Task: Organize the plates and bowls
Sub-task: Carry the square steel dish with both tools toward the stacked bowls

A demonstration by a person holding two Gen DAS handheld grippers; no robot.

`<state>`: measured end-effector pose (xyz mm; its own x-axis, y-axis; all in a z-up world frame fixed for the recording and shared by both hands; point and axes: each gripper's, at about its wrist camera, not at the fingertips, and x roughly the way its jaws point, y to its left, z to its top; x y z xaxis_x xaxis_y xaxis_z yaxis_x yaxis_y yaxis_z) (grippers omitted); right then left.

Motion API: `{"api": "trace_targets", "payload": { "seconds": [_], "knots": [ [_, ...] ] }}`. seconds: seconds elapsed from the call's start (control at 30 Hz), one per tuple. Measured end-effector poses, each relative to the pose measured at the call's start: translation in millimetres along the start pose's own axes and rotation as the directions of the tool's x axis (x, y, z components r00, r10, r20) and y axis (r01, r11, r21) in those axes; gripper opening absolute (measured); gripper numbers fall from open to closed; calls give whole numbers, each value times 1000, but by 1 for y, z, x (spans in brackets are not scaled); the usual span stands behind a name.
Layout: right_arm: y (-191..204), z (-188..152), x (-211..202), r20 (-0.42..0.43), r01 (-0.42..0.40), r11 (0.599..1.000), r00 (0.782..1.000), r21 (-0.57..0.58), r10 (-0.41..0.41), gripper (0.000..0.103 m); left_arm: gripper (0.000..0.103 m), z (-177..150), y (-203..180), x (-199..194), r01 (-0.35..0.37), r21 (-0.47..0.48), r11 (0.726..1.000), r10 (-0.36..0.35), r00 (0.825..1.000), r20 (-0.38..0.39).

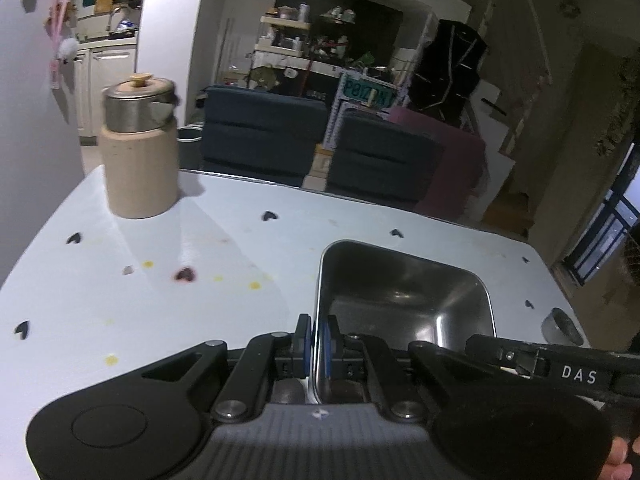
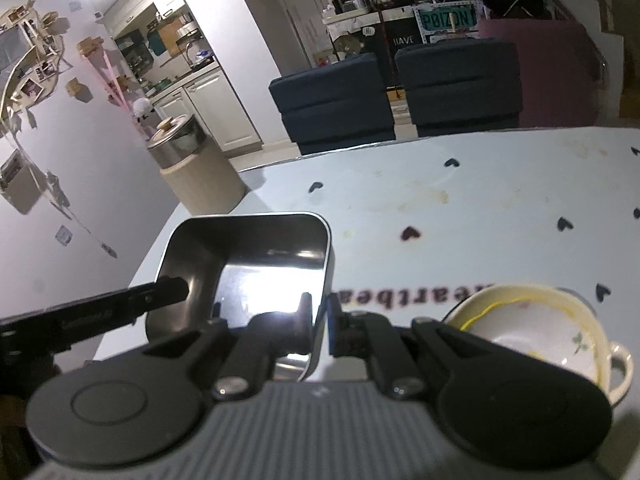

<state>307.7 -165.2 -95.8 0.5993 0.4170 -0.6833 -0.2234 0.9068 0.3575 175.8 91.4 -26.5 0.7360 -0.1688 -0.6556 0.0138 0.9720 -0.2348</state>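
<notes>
Both your tongs are pinching the same steel tray (image 1: 404, 300), one on each side wall: your left tongs (image 1: 316, 340) have the blue pads closed on the tray's left wall near the rim, and your right tongs (image 2: 320, 320) are closed on its right wall, one finger inside, one outside. In the right wrist view the left tongs come in from the left edge and reach the tray's other wall; in the left wrist view the right tongs' black arm comes in at lower right. The tray looks empty, dark and shiny inside, over the pale blue surface (image 1: 120, 300) with little heart prints; cannot tell whether it touches the surface. Just right of your right tongs sits a cream bowl (image 2: 532, 332) with a small handle and a leaf print, partly hidden behind the tongs body. A beige canister (image 1: 138, 148) with a steel lidded pot on top stands at the far left corner of the surface, well apart from the tray
</notes>
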Motion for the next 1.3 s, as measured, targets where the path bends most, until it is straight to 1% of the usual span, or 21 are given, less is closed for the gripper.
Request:
{"api": "trace_targets", "payload": {
  "seconds": [0.27, 0.47, 0.57, 0.67, 0.77, 0.87, 0.97, 1.03, 1.1, 1.2, 1.3],
  "knots": [
    [39, -9, 23, -52, -25, 999, 998, -26, 23, 9, 6, -10, 49, -11, -52, -76, 996, 50, 998, -23],
    [62, -14, 37, -93, -34, 999, 995, -41, 30, 9, 6, -15, 72, -10, -83, -111, 990, 78, 996, -49],
    [69, -18, 42, -115, -19, 997, 993, -70, 11, 9, 6, -18, 79, -4, -87, -120, 989, 79, 994, -73],
    [74, -22, 49, -128, -7, 996, 992, -87, -4, 10, 6, -19, 80, 6, -118, -99, 988, 107, 989, -103],
    [80, -27, 56, -145, 3, 994, 989, -105, -19, 10, 5, -19, 81, 14, -138, -82, 987, 128, 985, -116],
    [90, -31, 64, -159, 14, 989, 987, -149, -38, 11, 5, -20, 81, 20, -157, -54, 986, 149, 980, -128],
    [98, -33, 74, -166, 38, 971, 983, -235, -79, 11, 5, -24, 79, 31, -178, -4, 984, 175, 971, -161],
    [99, -36, 82, -188, 47, 968, 977, -248, -96, 11, 6, -28, 80, 38, -184, 14, 983, 183, 966, -184],
    [100, -38, 90, -202, 56, 963, 973, -263, -112, 11, 7, -30, 83, 43, -188, 13, 982, 187, 962, -201],
    [102, -41, 97, -216, 55, 959, 969, -279, -119, 11, 7, -30, 84, 48, -203, 18, 979, 202, 955, -215],
    [104, -43, 104, -227, 56, 952, 965, -302, -129, 11, 7, -31, 81, 51, -217, 48, 975, 222, 950, -218]
  ]
}}
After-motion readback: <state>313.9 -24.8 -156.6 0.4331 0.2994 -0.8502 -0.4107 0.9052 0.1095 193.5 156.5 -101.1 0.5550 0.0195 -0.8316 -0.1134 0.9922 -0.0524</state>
